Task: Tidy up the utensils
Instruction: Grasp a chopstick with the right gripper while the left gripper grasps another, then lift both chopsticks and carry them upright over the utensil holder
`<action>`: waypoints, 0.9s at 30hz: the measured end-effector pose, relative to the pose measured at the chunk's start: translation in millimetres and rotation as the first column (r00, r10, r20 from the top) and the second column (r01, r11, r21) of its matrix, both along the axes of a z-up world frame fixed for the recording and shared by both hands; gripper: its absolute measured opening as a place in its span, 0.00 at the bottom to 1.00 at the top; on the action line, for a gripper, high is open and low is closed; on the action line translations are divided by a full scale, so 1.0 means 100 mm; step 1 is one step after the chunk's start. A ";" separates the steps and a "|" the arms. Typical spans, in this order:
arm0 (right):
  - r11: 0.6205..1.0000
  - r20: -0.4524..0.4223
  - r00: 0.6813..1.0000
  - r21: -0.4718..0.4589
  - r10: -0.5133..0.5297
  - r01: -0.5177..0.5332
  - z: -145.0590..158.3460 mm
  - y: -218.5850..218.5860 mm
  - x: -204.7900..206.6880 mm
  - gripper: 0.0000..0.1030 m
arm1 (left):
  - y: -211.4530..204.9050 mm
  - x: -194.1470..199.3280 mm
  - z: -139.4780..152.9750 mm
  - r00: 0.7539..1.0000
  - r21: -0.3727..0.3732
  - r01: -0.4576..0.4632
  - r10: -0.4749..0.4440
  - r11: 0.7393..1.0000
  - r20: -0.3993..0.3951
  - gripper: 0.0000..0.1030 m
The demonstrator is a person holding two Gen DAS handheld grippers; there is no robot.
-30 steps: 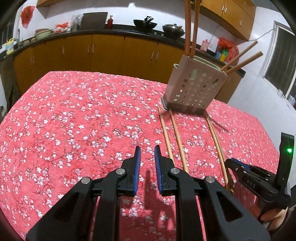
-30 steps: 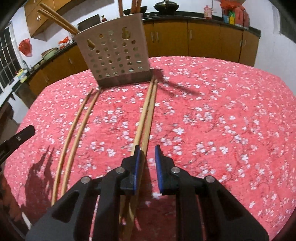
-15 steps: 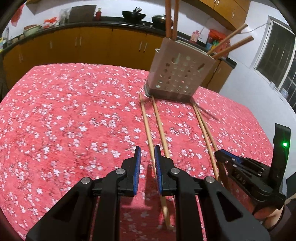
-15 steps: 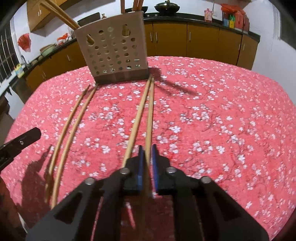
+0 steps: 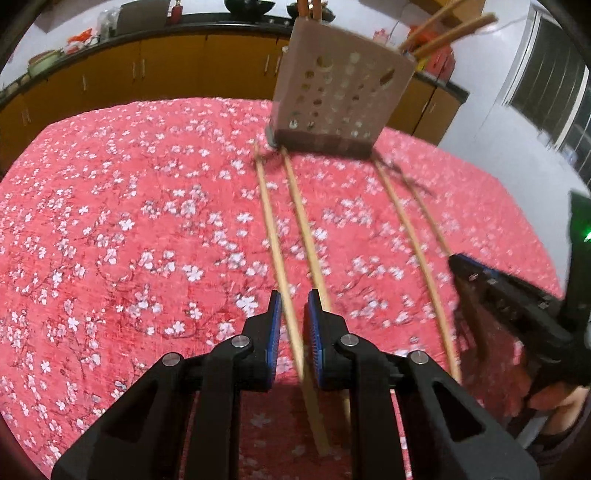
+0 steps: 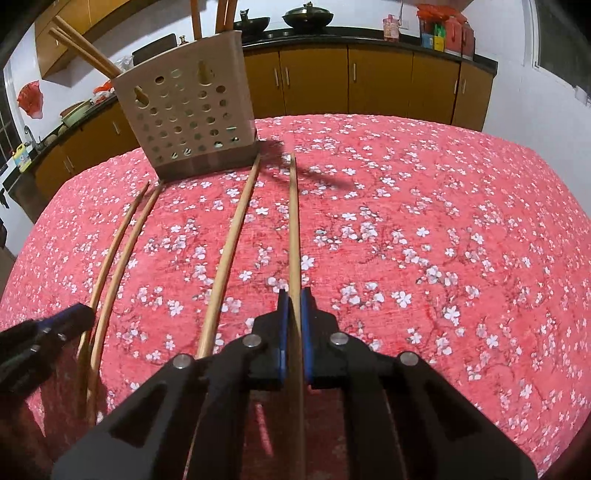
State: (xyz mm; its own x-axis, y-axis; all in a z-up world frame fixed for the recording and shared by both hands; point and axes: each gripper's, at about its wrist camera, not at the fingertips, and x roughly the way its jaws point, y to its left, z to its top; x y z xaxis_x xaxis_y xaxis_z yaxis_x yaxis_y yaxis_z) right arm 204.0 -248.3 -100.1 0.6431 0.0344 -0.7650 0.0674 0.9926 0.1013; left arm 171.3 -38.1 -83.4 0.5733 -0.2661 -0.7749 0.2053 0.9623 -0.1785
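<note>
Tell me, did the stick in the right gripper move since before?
Yes. The stick in the right gripper swung right, away from its partner; its tip now sits apart from the holder.

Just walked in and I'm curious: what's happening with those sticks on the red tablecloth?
A person is tidying chopsticks with two handheld grippers. The right gripper is closed on one chopstick; its partner lies beside it. The left gripper straddles another chopstick, jaws apart. Four chopsticks are on the tablecloth; a perforated holder at the far end already has several in it.

Home kitchen — wooden cabinets, woks on counter.
</note>
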 end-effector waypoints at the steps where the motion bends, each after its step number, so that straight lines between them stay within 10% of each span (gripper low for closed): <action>1: 1.000 -0.002 1.000 0.004 0.002 -0.002 0.00 0.00 0.00 0.08 | -0.02 0.00 -0.01 1.000 0.024 -0.002 0.001 1.000 0.008 0.10; 27: 0.999 0.012 1.000 0.031 -0.019 0.019 -0.01 -0.13 0.16 0.08 | 0.76 0.32 0.04 0.985 0.013 -0.167 0.167 0.986 0.035 0.08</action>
